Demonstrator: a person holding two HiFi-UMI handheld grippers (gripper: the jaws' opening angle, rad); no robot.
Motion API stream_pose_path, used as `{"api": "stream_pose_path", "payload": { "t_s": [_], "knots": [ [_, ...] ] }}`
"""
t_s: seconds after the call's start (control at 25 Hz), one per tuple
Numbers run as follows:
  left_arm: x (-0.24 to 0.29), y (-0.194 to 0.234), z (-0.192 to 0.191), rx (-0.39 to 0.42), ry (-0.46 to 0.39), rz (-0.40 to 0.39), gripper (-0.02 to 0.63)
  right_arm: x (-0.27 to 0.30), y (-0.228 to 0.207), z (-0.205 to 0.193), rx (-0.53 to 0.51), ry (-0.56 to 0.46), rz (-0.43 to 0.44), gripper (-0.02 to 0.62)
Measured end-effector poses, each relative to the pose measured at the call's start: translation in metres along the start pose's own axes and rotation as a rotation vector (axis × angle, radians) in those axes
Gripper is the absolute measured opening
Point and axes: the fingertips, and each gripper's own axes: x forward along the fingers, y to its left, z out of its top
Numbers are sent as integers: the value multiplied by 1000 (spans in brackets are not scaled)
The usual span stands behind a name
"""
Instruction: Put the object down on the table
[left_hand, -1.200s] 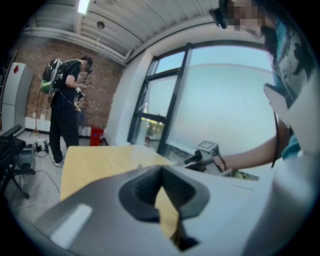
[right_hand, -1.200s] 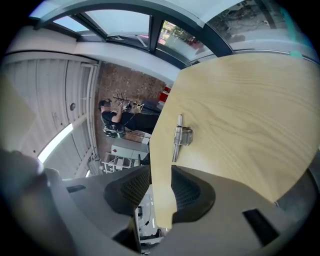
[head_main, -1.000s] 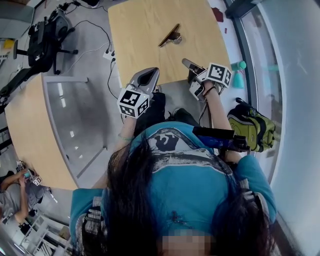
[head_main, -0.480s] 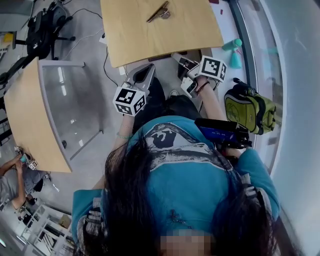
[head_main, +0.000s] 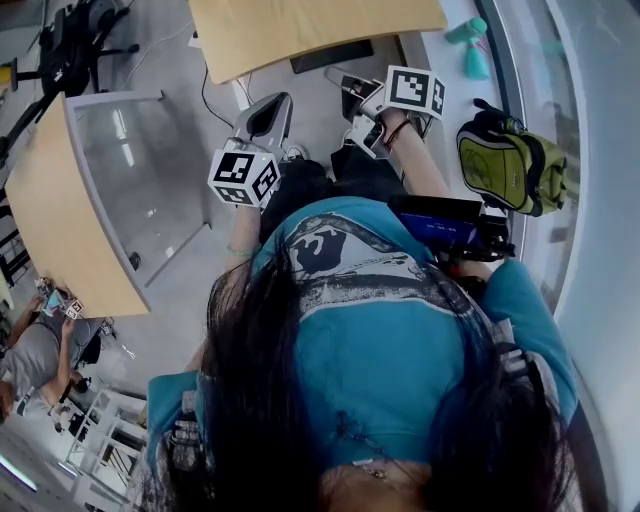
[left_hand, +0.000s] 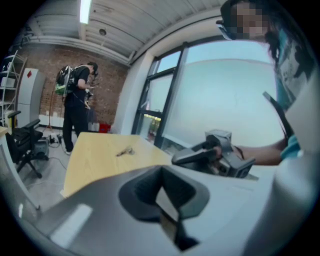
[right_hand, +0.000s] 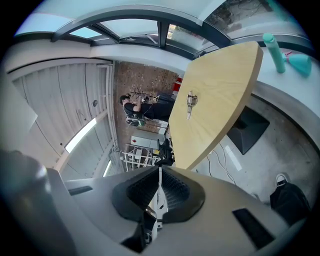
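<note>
Workroom with a red brick wall, small metal object lying on the pale wooden table, well ahead of us, our left gripper closed and empty, our right gripper just closing on nothing, olive-green backpack on the grey floor.

Two hand-held grey grippers are counted in the head view: the left gripper and the right gripper. Two black-and-white marker cubes are counted, the left cube and the right cube. Two light wooden counters are seen, the top counter and the left-edge counter. One small metallic object is counted on a counter, left of centre in the left gripper view. One yellow-green fabric backpack is seen at the right edge and one teal plastic bottle at the upper right. One black office chair is counted. Three people are counted: the teal-shirted wearer, a seated person at the lower left, and a standing person.
</note>
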Motion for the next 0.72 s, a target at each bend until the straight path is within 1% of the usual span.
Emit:
{"api": "stream_pose_path", "payload": {
  "t_s": [0.12,0.28,0.36,0.56,0.72],
  "knots": [
    [-20,4,-4,2,-3,-14,3,8,9,-21,-9,-2,-6,26],
    [-15,-2,-2,25,16,-31,3,6,5,-18,11,-11,-9,26],
    [-27,2,-3,32,19,-32,3,10,8,-27,24,-22,-7,26],
    [-112,39,-21,9,-23,-42,3,38,36,-97,20,-77,-19,25],
    [-155,53,-38,-16,-31,-69,3,37,46,-141,45,-129,-49,23]
  ]
}}
